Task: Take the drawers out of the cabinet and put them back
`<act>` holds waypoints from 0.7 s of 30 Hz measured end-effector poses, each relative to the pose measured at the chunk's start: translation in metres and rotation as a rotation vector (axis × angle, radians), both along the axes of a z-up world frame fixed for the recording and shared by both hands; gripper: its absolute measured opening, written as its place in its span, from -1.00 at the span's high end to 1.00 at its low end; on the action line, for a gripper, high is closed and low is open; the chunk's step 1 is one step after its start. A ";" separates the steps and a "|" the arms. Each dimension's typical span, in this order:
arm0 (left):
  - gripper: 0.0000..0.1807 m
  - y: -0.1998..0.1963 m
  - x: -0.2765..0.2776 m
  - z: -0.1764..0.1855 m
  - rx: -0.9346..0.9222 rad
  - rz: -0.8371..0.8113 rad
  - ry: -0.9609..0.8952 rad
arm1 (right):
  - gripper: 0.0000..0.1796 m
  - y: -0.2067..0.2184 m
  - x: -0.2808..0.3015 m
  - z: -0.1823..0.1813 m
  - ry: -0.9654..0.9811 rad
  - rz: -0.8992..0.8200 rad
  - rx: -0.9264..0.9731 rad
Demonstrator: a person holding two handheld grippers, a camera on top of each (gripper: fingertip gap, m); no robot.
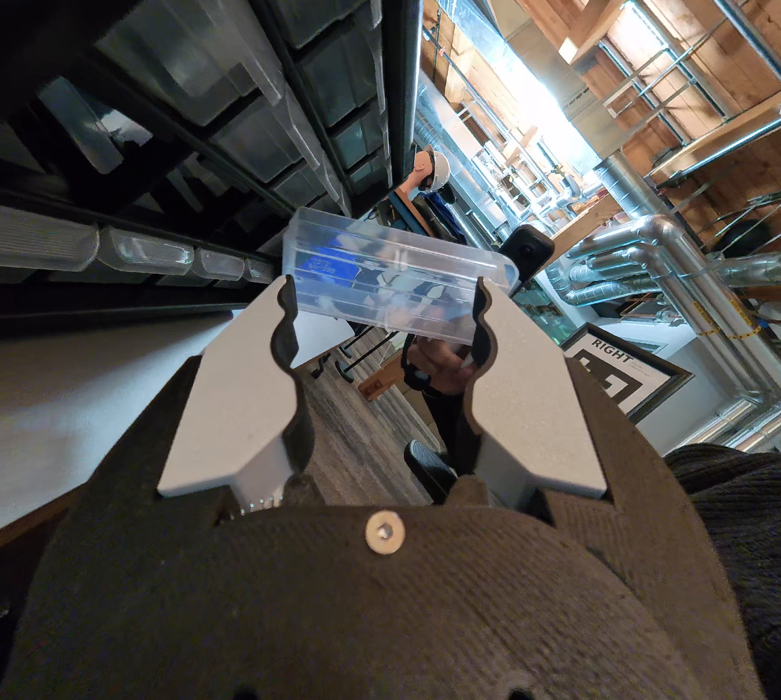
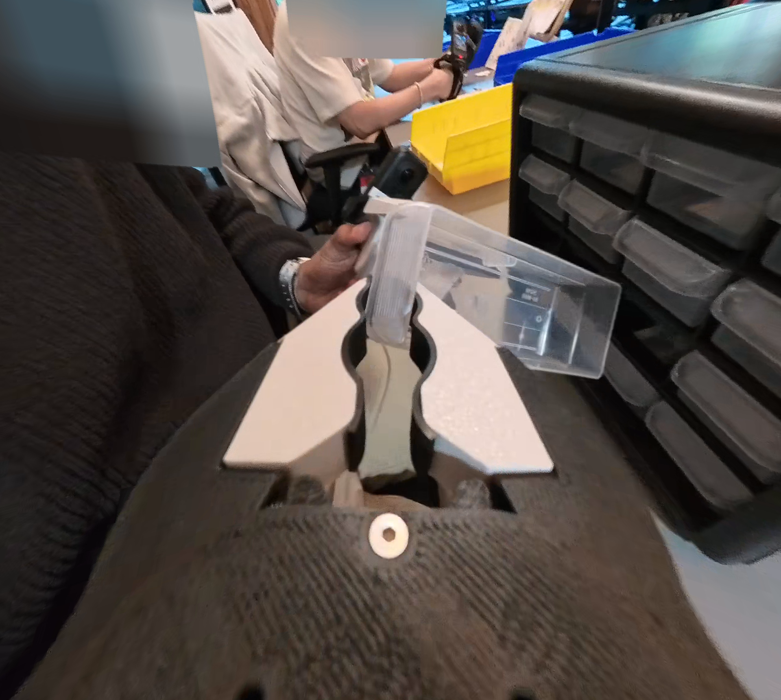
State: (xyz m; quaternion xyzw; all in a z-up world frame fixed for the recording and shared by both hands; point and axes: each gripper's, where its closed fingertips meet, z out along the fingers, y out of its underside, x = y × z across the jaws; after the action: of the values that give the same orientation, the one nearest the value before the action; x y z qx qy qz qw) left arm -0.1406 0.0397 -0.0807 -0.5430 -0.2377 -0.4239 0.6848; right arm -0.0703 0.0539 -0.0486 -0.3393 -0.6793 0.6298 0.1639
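A clear plastic drawer (image 2: 507, 290) is out of the black cabinet (image 2: 676, 58) and hangs tilted in the air in front of it. My right gripper (image 2: 389, 299) is shut on the drawer's front handle. In the left wrist view the same drawer (image 1: 380, 269) lies across the tips of my left gripper (image 1: 384, 286), whose jaws stand wide open. I cannot tell whether they touch it. One of the left gripper's white fingers (image 2: 393, 207) shows at the drawer's top front edge. The cabinet (image 1: 405, 45) holds several rows of clear drawers.
The cabinet stands on a white table (image 1: 84, 383). A yellow bin (image 2: 465, 138) sits on a table to the cabinet's left, with a blue bin (image 2: 549, 41) behind. A seated person (image 2: 329, 96) is beyond the drawer. A dark sleeve (image 2: 105, 299) fills the left.
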 end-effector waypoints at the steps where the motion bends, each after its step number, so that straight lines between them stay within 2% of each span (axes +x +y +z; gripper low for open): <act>1: 0.09 0.000 -0.001 0.000 0.000 0.001 -0.008 | 0.85 0.000 0.004 0.004 0.003 0.019 -0.026; 6: 0.09 0.000 -0.002 -0.001 -0.002 0.003 -0.017 | 0.85 -0.003 0.047 0.043 0.087 0.183 -0.105; 8: 0.09 0.001 0.001 0.000 -0.008 0.004 0.011 | 0.85 0.007 0.062 0.070 0.172 0.184 -0.098; 10: 0.08 0.002 0.009 0.003 -0.013 0.003 0.094 | 0.85 0.027 0.069 0.097 0.281 0.108 -0.065; 13: 0.06 0.004 0.024 0.006 -0.024 0.005 0.240 | 0.86 0.083 0.065 0.125 0.402 -0.156 0.040; 16: 0.06 0.006 0.030 0.004 -0.036 0.002 0.293 | 0.86 0.173 0.051 0.128 0.429 -0.556 0.177; 18: 0.06 0.007 0.030 0.002 -0.045 -0.004 0.273 | 0.86 0.248 0.042 0.109 0.361 -0.858 0.293; 21: 0.06 0.009 0.028 -0.002 -0.057 -0.015 0.227 | 0.85 0.340 0.027 0.036 0.049 -1.122 0.462</act>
State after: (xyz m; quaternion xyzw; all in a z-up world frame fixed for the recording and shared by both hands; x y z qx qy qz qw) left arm -0.1128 0.0490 -0.0830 -0.6086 -0.1666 -0.3580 0.6883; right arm -0.0435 0.3937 -0.0129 -0.5865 -0.5121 0.2913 0.5559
